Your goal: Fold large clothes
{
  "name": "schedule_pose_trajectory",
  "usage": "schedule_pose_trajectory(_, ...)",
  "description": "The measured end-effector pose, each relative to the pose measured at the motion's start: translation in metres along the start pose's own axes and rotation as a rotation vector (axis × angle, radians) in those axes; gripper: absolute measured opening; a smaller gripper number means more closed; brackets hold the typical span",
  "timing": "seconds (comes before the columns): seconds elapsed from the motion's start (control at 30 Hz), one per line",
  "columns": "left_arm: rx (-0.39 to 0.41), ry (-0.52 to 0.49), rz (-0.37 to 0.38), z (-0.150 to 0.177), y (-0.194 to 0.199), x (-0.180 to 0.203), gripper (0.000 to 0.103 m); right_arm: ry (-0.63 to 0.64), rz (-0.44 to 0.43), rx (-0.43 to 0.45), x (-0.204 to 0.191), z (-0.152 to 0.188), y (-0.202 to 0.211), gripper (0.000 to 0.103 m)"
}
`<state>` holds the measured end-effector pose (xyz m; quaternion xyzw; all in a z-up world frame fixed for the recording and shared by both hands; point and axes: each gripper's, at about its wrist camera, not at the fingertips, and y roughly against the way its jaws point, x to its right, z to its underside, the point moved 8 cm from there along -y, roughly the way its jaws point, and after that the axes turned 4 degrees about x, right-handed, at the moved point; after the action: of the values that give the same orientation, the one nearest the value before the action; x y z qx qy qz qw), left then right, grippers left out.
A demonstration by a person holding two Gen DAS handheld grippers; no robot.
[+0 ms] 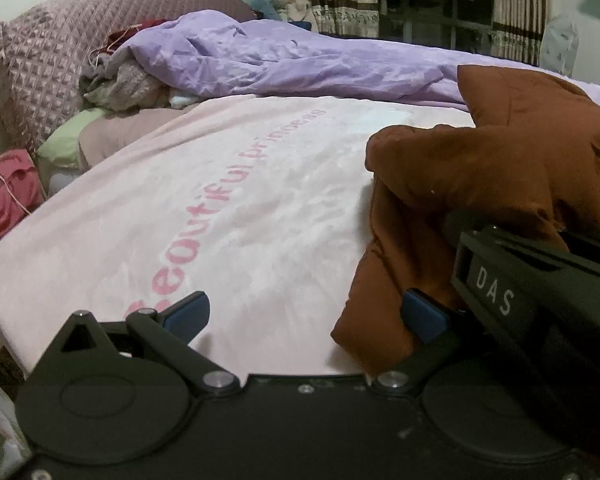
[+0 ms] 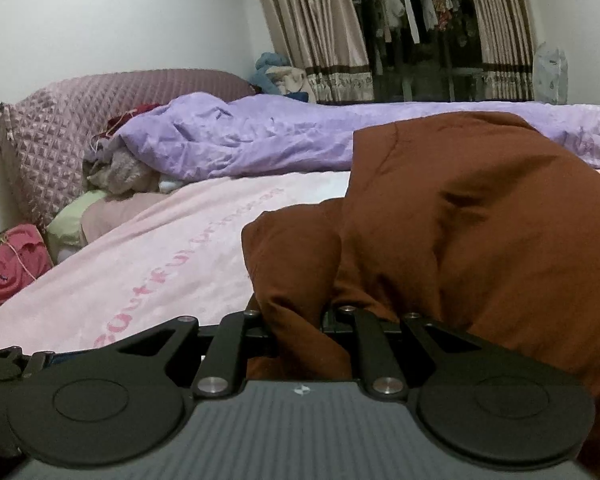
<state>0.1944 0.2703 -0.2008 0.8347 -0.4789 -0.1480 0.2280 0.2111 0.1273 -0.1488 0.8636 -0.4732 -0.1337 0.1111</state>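
A rust-brown padded garment (image 1: pixel 500 176) hangs bunched above a pink bedsheet (image 1: pixel 204 200) printed with "beautiful princess". My left gripper (image 1: pixel 306 314) is open; its blue-padded fingers (image 1: pixel 186 314) stand wide apart, and the right pad touches the garment's lower edge. The right gripper's black body (image 1: pixel 540 300), marked "DAS", crosses the left wrist view at right. In the right wrist view my right gripper (image 2: pixel 300 328) is shut on the brown garment (image 2: pixel 460 232), whose cloth drapes over the fingers and hides their tips.
A crumpled lilac duvet (image 1: pixel 284 60) lies across the far side of the bed. A quilted mauve headboard cushion (image 1: pixel 40 56) and a clothes pile (image 1: pixel 124 84) stand at left. A pink garment (image 1: pixel 4 196) sits beside the bed. Curtains (image 2: pixel 312 32) hang behind.
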Motion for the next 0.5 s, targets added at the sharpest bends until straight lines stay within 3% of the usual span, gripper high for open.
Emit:
schedule_pose_trajectory(0.3, 0.025, 0.018, 0.047, -0.019, 0.033, 0.000, 0.103, 0.073, -0.012, 0.006, -0.013, -0.025, 0.021, 0.022)
schedule_pose_trajectory(0.5, 0.117, -0.008, 0.070, -0.041, 0.077, 0.009, 0.103, 0.052, -0.100, 0.070, -0.016, -0.050, 0.053, 0.047)
